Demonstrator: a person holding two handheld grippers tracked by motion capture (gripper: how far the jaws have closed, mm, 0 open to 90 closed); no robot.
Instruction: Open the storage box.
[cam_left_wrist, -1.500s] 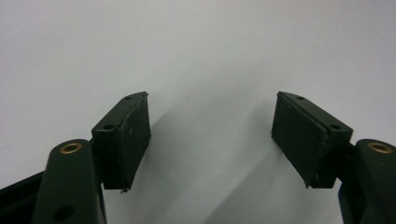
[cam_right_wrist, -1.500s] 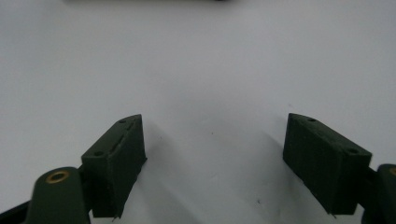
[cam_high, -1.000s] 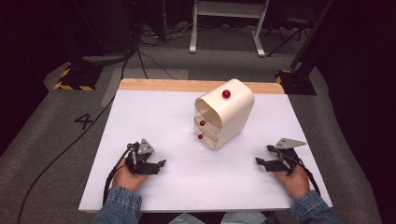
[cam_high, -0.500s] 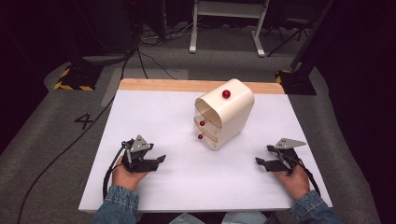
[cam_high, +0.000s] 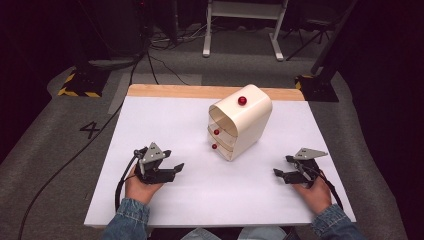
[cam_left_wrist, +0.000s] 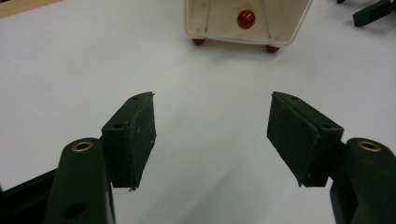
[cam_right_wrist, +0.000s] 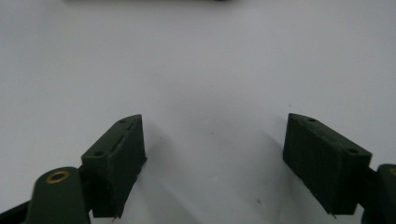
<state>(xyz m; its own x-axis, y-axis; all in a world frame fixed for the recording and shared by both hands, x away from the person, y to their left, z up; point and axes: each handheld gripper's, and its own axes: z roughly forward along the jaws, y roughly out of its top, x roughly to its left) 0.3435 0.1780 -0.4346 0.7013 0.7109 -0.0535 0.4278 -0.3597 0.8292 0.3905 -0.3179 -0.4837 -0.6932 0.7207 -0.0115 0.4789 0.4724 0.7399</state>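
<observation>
A cream drawer unit (cam_high: 245, 125) with rounded corners stands in the middle of the white table (cam_high: 165, 120). It has a red knob (cam_high: 242, 100) on top and two more red knobs on its drawer fronts. My left gripper (cam_high: 175, 170) is held at the front left, a little above the table, pointing toward the unit. In the left gripper view the unit (cam_left_wrist: 210, 18) lies straight ahead, well beyond the left gripper (cam_left_wrist: 212, 100). Its jaws have just been closing a little, still stand apart, and hold nothing. My right gripper (cam_high: 282, 167) rests at the front right, open and empty, and the right gripper (cam_right_wrist: 215, 119) faces bare table.
A wooden strip (cam_high: 170, 91) runs along the table's far edge. Beyond it, on the grey floor, lie cables (cam_high: 160, 65) and the legs of a white frame (cam_high: 240, 30). Yellow-black blocks (cam_high: 80, 85) sit at the far left and far right.
My left gripper has risen slightly off the table. The right gripper and the drawer unit have kept still.
</observation>
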